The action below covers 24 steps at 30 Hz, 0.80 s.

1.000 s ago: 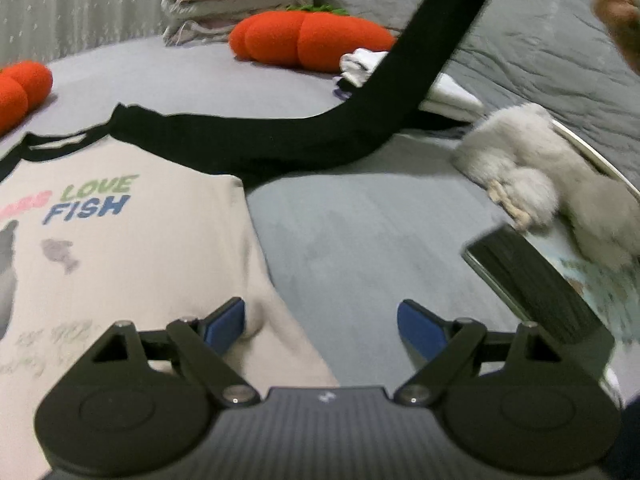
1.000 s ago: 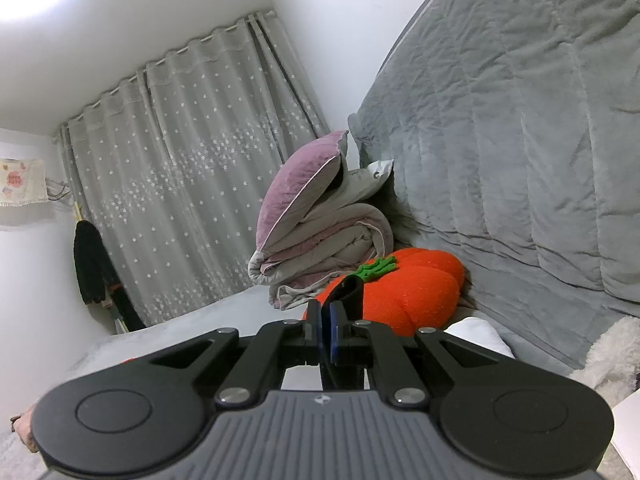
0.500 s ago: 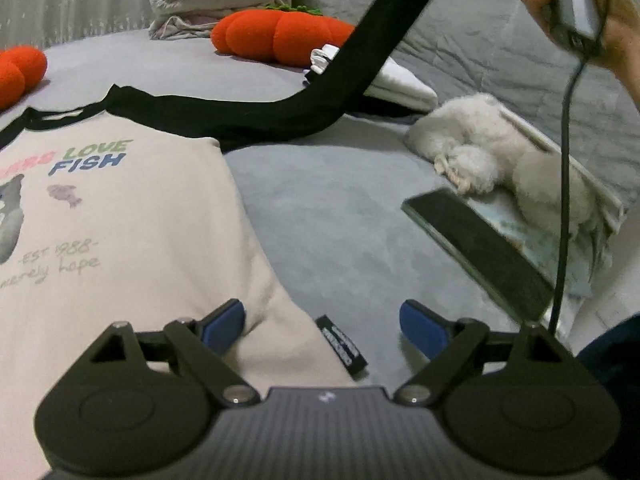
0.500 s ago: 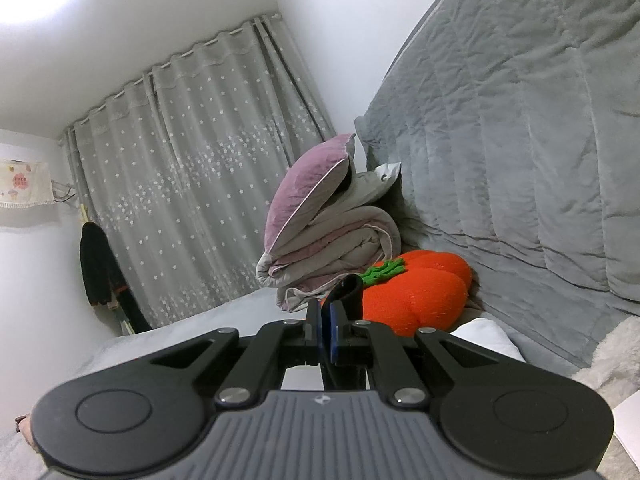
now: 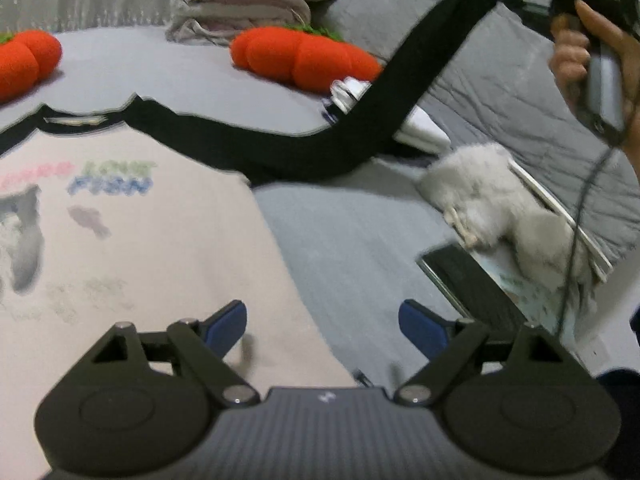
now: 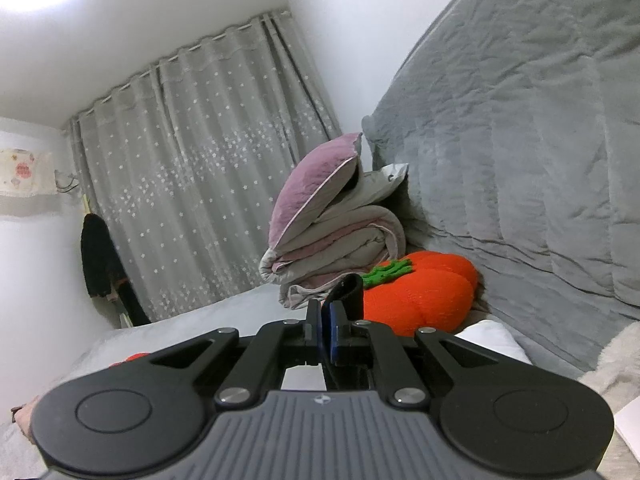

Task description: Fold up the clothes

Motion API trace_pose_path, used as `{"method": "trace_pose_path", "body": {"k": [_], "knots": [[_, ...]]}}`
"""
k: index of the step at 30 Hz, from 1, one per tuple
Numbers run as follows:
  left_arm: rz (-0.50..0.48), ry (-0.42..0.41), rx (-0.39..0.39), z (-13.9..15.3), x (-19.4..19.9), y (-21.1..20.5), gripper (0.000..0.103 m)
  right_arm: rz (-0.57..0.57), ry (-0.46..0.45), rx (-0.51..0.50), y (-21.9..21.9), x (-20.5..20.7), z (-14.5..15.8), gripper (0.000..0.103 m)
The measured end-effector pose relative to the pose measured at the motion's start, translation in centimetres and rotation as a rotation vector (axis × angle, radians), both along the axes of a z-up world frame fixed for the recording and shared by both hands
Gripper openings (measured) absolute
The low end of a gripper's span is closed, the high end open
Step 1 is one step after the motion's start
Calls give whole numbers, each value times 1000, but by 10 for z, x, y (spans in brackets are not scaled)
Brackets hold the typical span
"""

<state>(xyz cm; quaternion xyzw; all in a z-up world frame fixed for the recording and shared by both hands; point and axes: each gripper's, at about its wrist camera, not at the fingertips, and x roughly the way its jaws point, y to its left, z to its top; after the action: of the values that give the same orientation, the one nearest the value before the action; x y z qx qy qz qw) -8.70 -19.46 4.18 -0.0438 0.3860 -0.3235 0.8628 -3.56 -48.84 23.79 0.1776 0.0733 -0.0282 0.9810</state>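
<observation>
Now keep right gripper [image 6: 326, 334] clamped on sleeve [image 5: 400, 92], carry it across shirt [image 5: 140, 248], bring wide-open left gripper [image 5: 322, 326] to hem.

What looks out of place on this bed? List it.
The shirt lies flat, but its black sleeve is stretched up off the bed, pinched in the shut right claw. A dark tablet and a furry grey item lie beside the folding area.
</observation>
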Motion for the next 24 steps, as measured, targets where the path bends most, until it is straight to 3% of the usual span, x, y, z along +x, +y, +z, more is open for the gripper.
{"method": "trace_pose_path", "body": {"k": [5, 13, 16, 20, 24], "knots": [[98, 46, -46, 15, 40, 40, 87, 53, -11, -15, 26, 2, 8, 7], [326, 173, -287, 32, 118, 143, 96, 173, 21, -124, 113, 23, 1, 7], [353, 189, -337, 31, 137, 169, 98, 225, 42, -173, 156, 35, -15, 7], [480, 237, -402, 17, 155, 201, 98, 308, 93, -261, 220, 50, -48, 7], [546, 270, -422, 8, 168, 222, 98, 394, 160, -345, 273, 61, -89, 7]]}}
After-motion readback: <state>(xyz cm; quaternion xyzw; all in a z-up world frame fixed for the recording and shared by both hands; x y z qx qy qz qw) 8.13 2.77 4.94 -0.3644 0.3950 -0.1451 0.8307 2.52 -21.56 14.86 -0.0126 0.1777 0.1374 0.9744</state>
